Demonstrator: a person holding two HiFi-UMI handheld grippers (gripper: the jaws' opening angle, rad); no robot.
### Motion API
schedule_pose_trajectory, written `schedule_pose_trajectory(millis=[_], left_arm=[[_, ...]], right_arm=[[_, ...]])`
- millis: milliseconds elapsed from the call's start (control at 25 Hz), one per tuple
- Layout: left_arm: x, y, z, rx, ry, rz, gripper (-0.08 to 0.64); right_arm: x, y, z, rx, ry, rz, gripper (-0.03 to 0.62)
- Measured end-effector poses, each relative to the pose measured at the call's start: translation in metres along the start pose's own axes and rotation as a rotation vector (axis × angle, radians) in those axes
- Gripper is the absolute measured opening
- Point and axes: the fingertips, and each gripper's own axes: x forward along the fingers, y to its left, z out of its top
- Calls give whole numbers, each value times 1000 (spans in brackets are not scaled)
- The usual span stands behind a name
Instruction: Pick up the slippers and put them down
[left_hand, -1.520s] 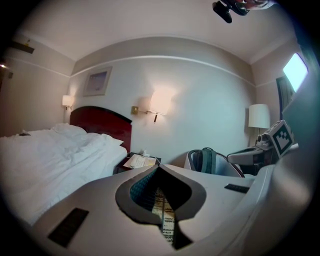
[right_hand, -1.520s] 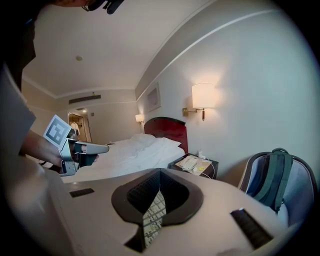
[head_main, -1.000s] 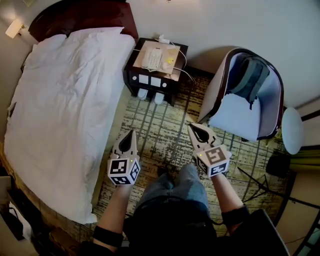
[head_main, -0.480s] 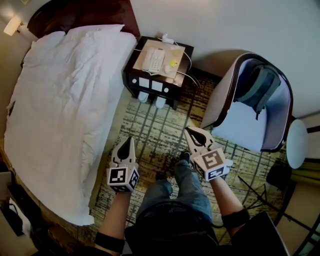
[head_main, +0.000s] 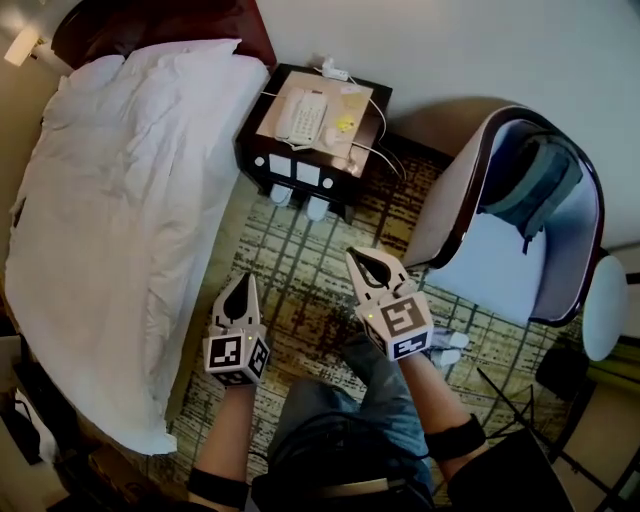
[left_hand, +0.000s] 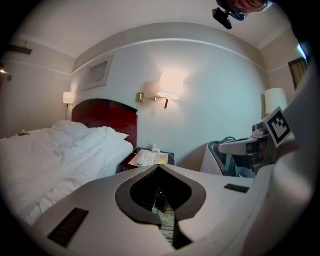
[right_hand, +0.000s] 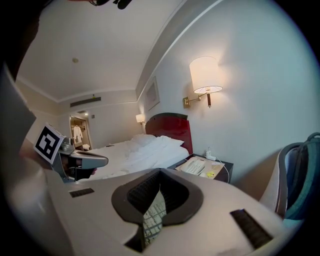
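Note:
Two white slippers (head_main: 283, 193) (head_main: 317, 207) stand side by side on the patterned carpet, tucked against the foot of the dark nightstand (head_main: 264, 157). My left gripper (head_main: 240, 284) hangs over the carpet beside the bed, shut and holding nothing, well short of the slippers. My right gripper (head_main: 361, 259) is also shut and holding nothing, level with it to the right, its tip pointing toward the nightstand. In both gripper views the slippers are hidden behind the closed jaws; the left gripper (left_hand: 159, 169) and the right gripper (right_hand: 159, 173) each face the nightstand (left_hand: 150, 158) (right_hand: 204, 167).
A white bed (head_main: 110, 200) fills the left side. A telephone (head_main: 303, 116) and papers lie on the nightstand. An armchair (head_main: 470, 255) with a backpack (head_main: 540, 185) stands at the right, beside a round white table (head_main: 606, 305). My legs are below the grippers.
Both grippers have moved forward and lower toward the nightstand, still shut. The person has stepped forward, so the nightstand and slippers sit nearer.

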Motion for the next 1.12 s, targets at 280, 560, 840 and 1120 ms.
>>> schedule_pose_trajectory(millis=[280, 560, 840, 1120], left_arm=[[50, 5, -69, 33, -64, -35, 0], [124, 29, -167, 53, -131, -6, 0], [212, 55, -262, 127, -170, 1, 0], [278, 75, -348, 141, -166, -79, 0]], right_arm=[[56, -6, -73, 22, -43, -13, 14], [138, -23, -164, 45, -119, 16, 14], [228, -60, -253, 12, -186, -14, 14], [282, -78, -336, 45, -238, -105, 14]])
